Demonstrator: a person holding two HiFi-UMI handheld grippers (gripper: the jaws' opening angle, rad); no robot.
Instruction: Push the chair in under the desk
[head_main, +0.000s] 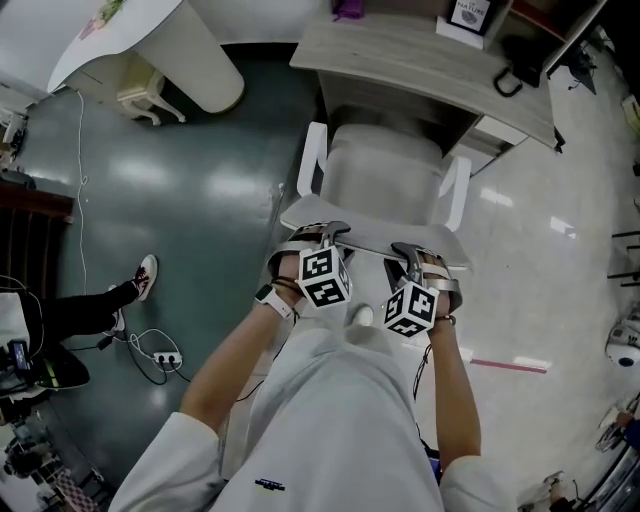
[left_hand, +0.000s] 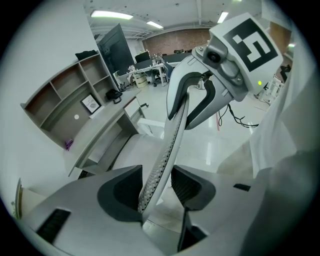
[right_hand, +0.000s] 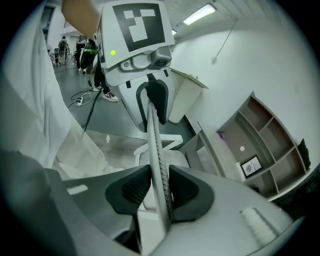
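Note:
A white-armed chair (head_main: 385, 175) stands with its seat front tucked below the grey desk (head_main: 400, 50). Both grippers sit on the top edge of its mesh backrest (head_main: 368, 236). My left gripper (head_main: 325, 240) straddles that edge: in the left gripper view the backrest (left_hand: 172, 135) runs between the jaws (left_hand: 156, 187), lying against one pad with a gap to the other, so it stands open. My right gripper (head_main: 412, 256) is shut on the backrest (right_hand: 155, 145), with both pads of the gripper (right_hand: 159, 192) pressed against it.
A white pedestal table (head_main: 190, 60) stands at the upper left. A seated person's leg and shoe (head_main: 140, 280) and a power strip with cables (head_main: 160, 355) lie on the floor at left. The desk carries a framed card (head_main: 468, 15) and a black object (head_main: 520, 60).

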